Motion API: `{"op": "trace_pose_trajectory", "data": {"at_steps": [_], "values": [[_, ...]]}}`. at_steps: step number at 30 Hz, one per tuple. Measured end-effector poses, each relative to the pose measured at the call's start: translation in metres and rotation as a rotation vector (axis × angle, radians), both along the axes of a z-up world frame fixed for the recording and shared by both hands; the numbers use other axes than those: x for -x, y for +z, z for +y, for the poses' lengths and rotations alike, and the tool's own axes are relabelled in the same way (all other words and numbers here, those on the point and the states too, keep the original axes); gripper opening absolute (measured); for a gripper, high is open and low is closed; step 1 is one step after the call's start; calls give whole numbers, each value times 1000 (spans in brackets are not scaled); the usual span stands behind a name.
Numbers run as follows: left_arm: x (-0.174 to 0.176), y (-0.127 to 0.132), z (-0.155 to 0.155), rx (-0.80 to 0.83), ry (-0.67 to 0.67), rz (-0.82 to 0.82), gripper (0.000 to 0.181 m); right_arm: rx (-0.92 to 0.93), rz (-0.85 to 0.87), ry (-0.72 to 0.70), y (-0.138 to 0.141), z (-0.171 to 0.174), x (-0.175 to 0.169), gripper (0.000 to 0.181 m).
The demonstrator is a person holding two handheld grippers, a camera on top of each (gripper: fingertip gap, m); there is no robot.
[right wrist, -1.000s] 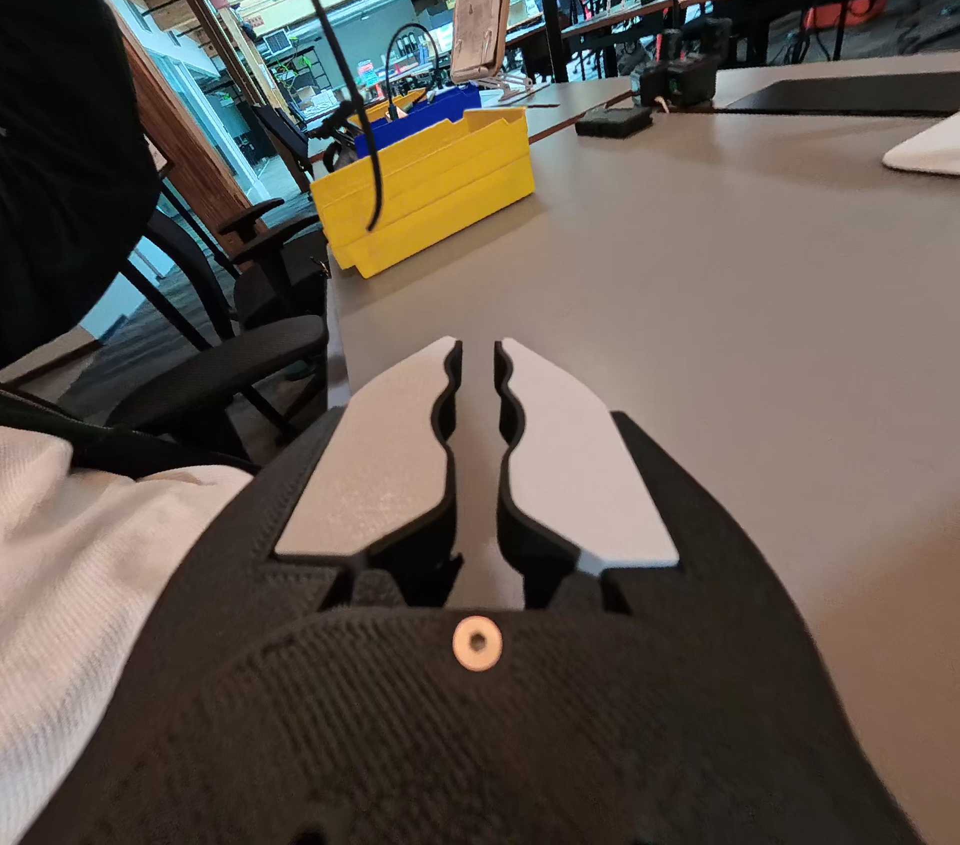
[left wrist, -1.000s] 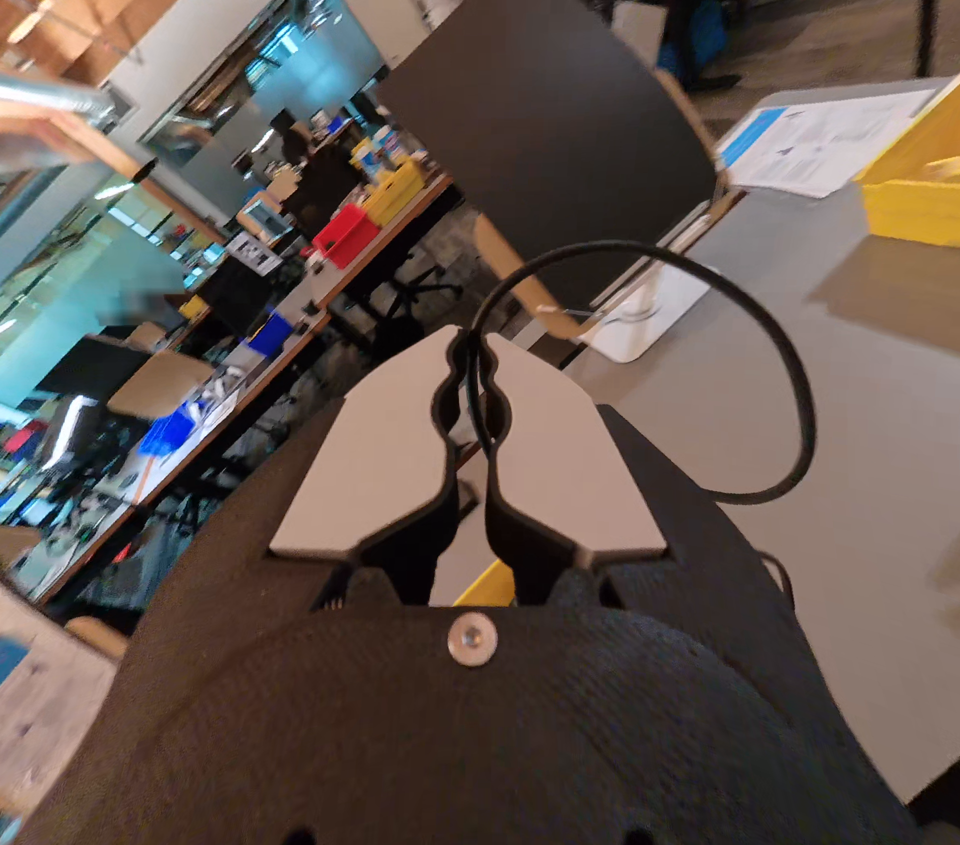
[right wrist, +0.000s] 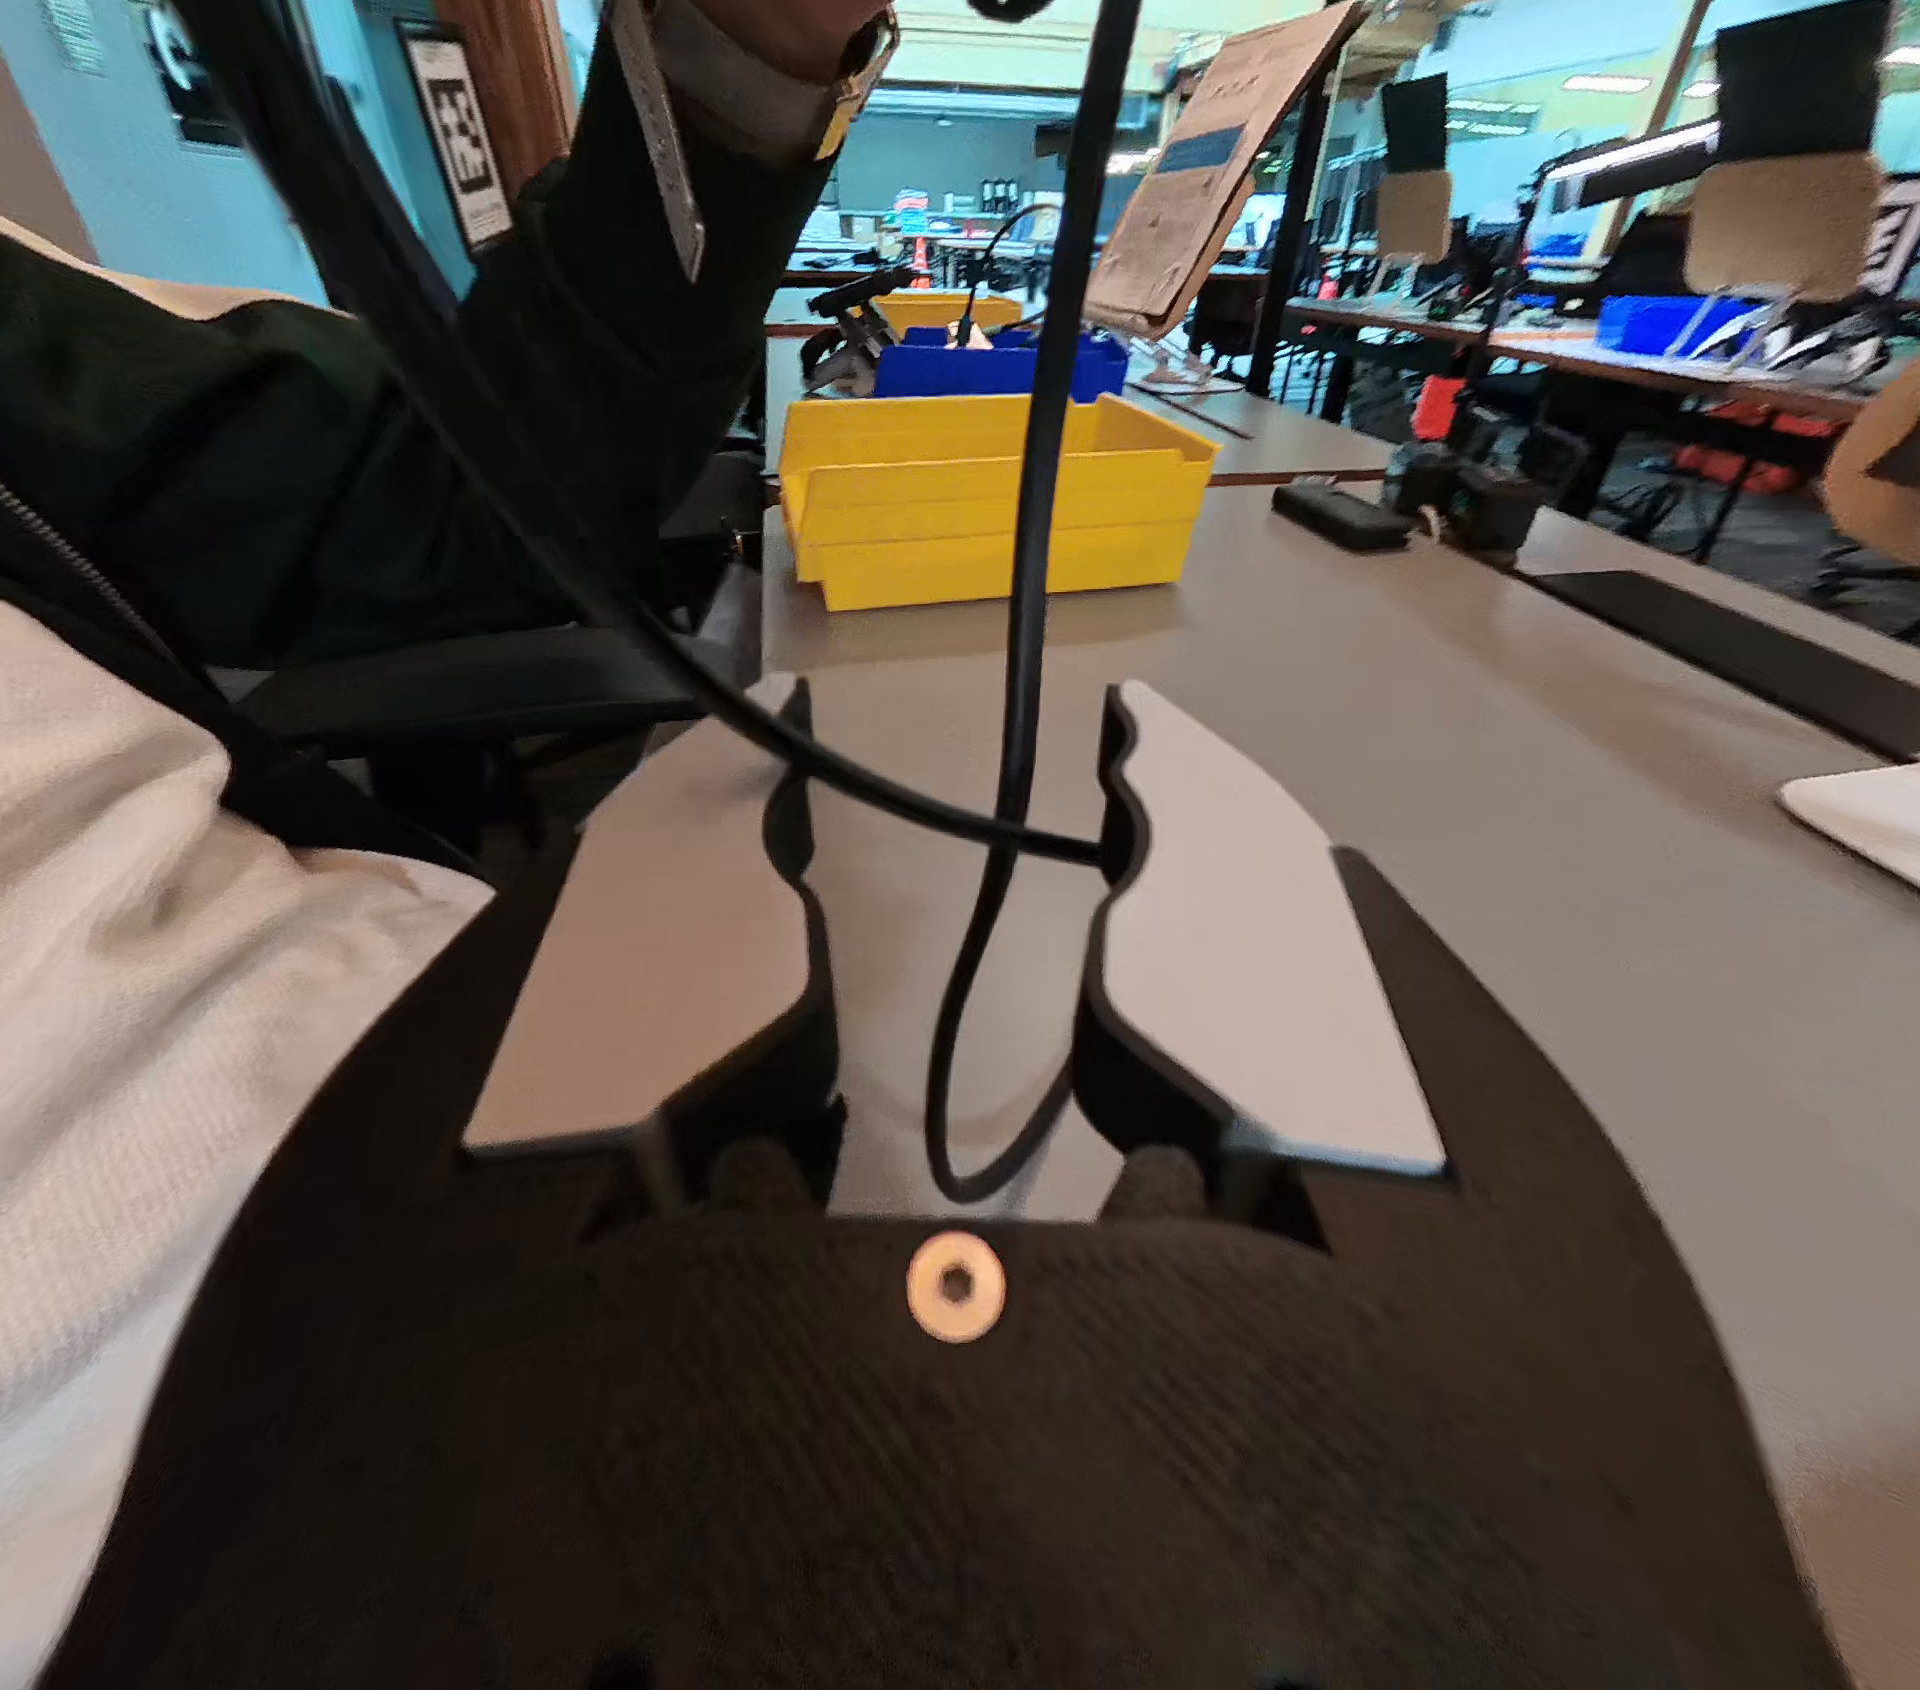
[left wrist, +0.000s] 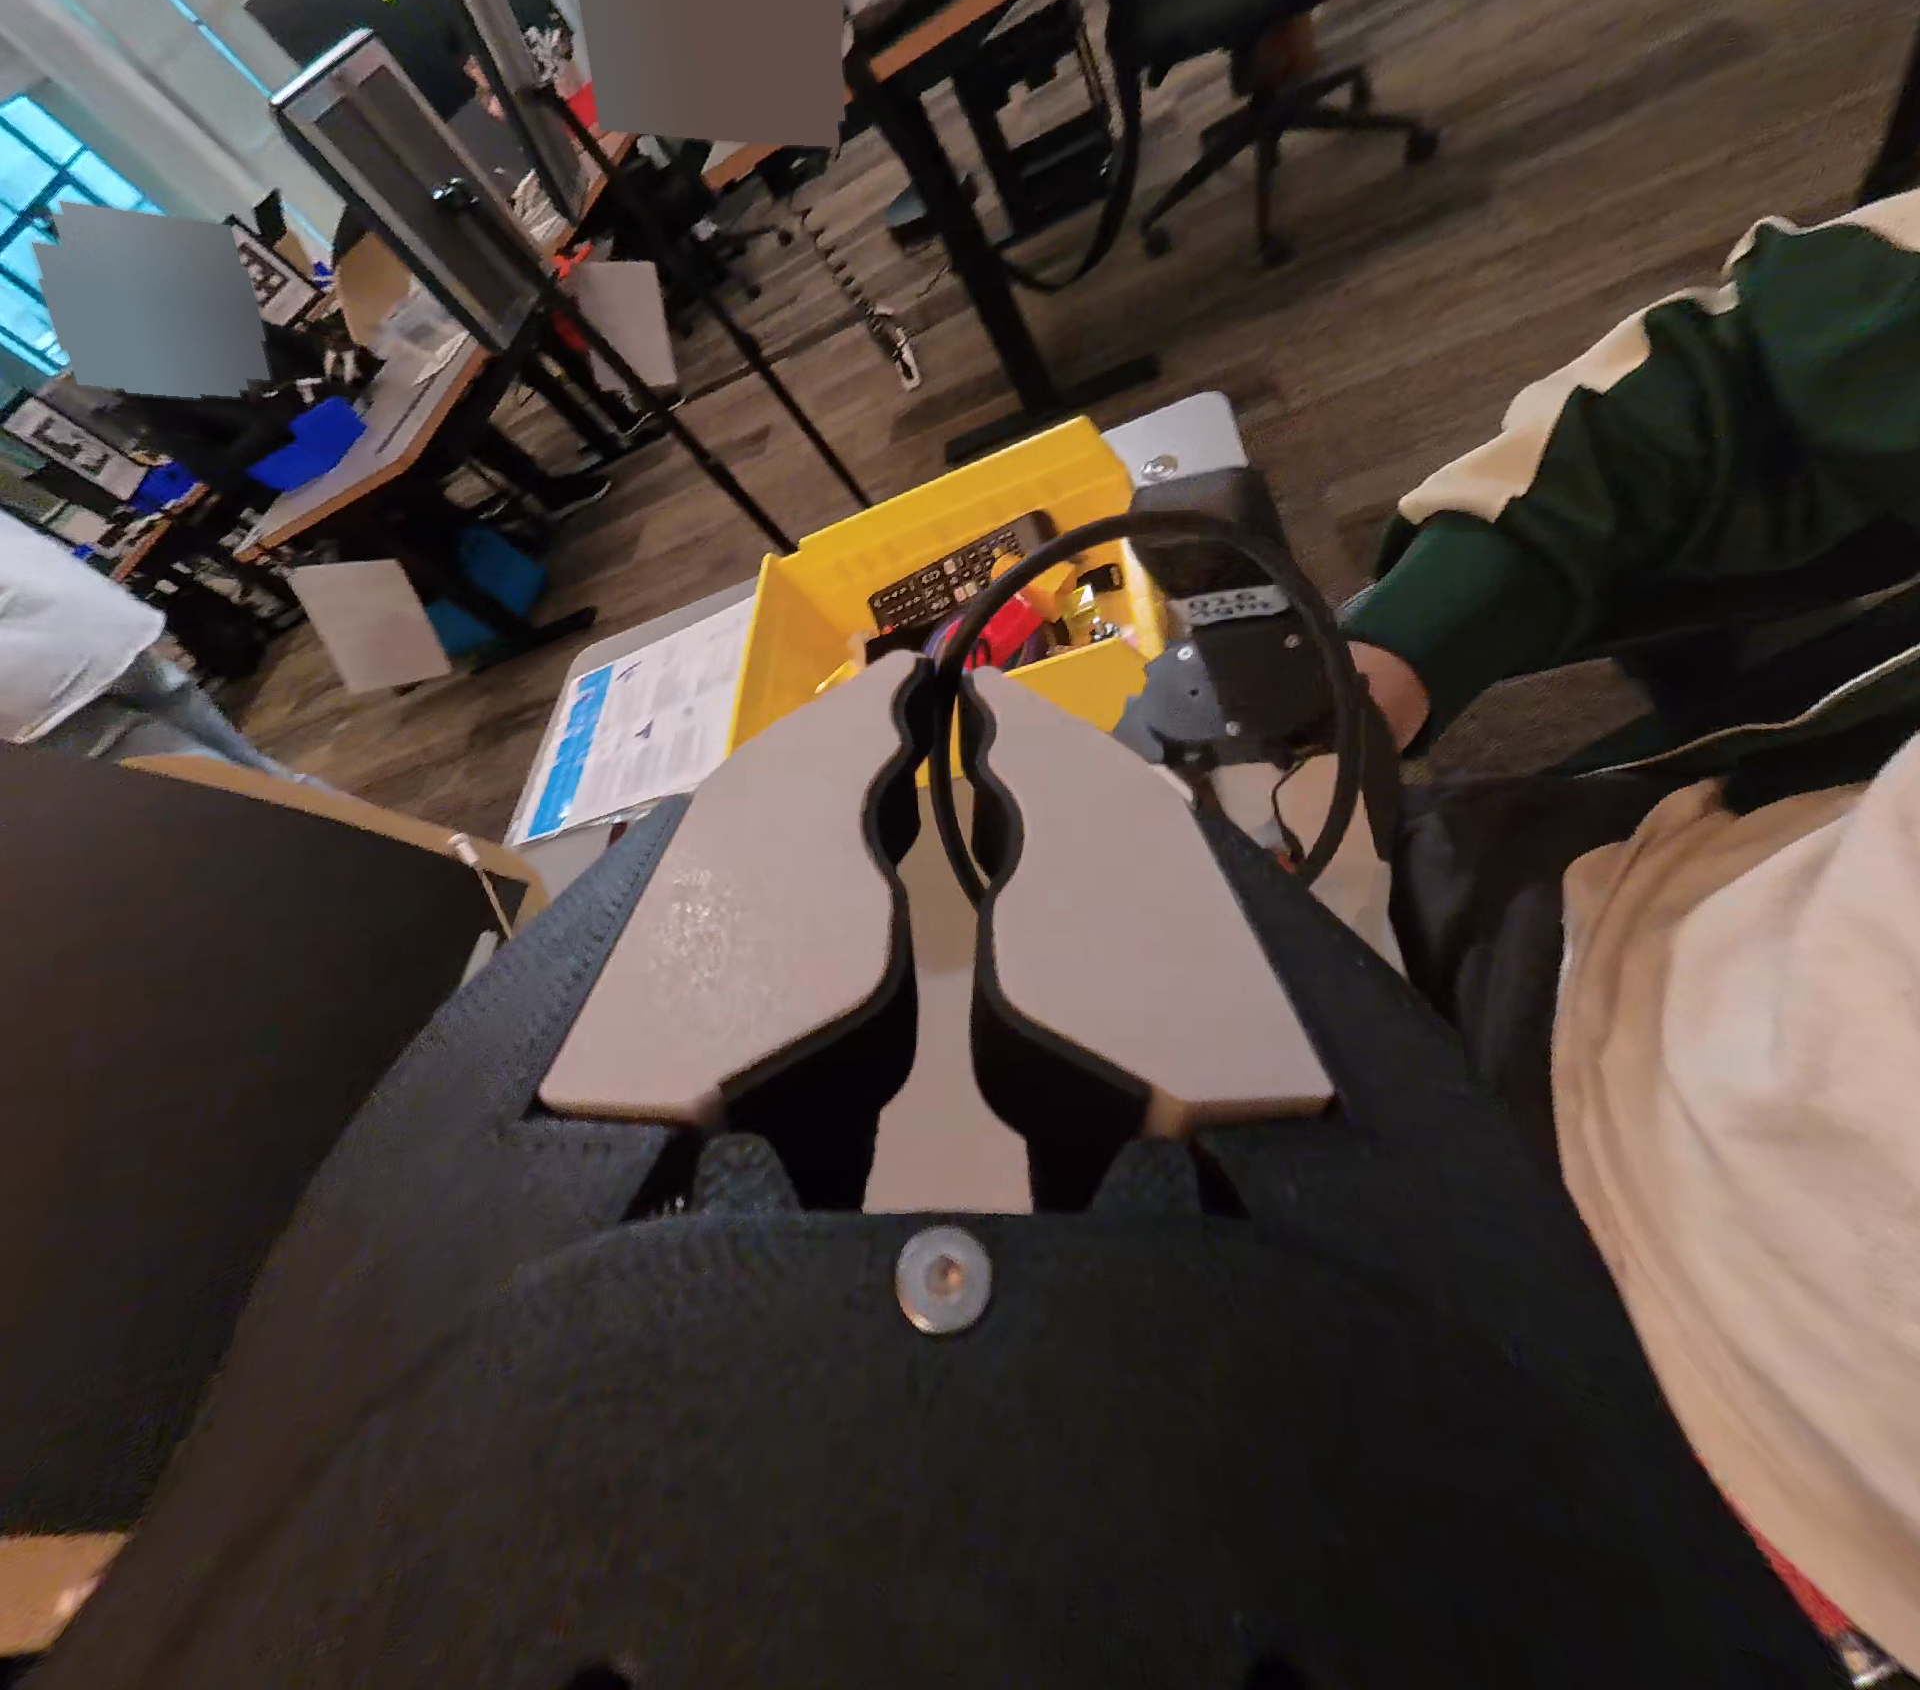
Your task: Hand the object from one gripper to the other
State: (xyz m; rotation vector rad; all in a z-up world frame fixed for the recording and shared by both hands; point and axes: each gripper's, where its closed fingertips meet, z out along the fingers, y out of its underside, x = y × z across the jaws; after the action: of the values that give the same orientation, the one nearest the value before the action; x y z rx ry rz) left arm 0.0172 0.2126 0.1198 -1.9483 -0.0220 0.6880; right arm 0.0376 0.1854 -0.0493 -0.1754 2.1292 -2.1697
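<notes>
Behind a grey counter [right wrist: 1403,705] in a busy workshop, the left tool [left wrist: 943,690] pinched a thin black rubber-sheathed cable [left wrist: 1226,539] near its tips, holding it up so a loop hung down. The right tool [right wrist: 954,710], its fingers spread wide, sat around that hanging loop [right wrist: 1023,705], apparently placed to take it over. A yellow plastic bin [right wrist: 987,518] stood beyond.

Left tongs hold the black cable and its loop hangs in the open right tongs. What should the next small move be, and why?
Probably close the right tongs on the black cable. Its loop hangs down between the open fingers, and one strand already rests against the right finger, while the left tongs are shut on the cable. Only afterwards should the left tongs release.
</notes>
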Motion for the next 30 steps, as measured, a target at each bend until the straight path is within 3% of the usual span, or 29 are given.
{"op": "trace_pose_trajectory", "data": {"at_steps": [6, 17, 20, 24, 30], "values": [[0, -6, 0, -9, 7, 0, 3, -73, 65, -29, -10, 0, 1, 6], [13, -9, -21, -69, 110, -44, 4, -58, -40, -12, -1, 5, 0, 5], [23, -10, -36, -143, 165, -112, 16, -32, -97, 7, 5, 8, 0, 6], [40, -23, -61, -242, 227, -255, 35, 21, -210, 16, 15, 15, 9, 5], [38, -54, -72, -375, 140, -405, 31, 120, -337, -8, 30, 30, 30, 4]]}}
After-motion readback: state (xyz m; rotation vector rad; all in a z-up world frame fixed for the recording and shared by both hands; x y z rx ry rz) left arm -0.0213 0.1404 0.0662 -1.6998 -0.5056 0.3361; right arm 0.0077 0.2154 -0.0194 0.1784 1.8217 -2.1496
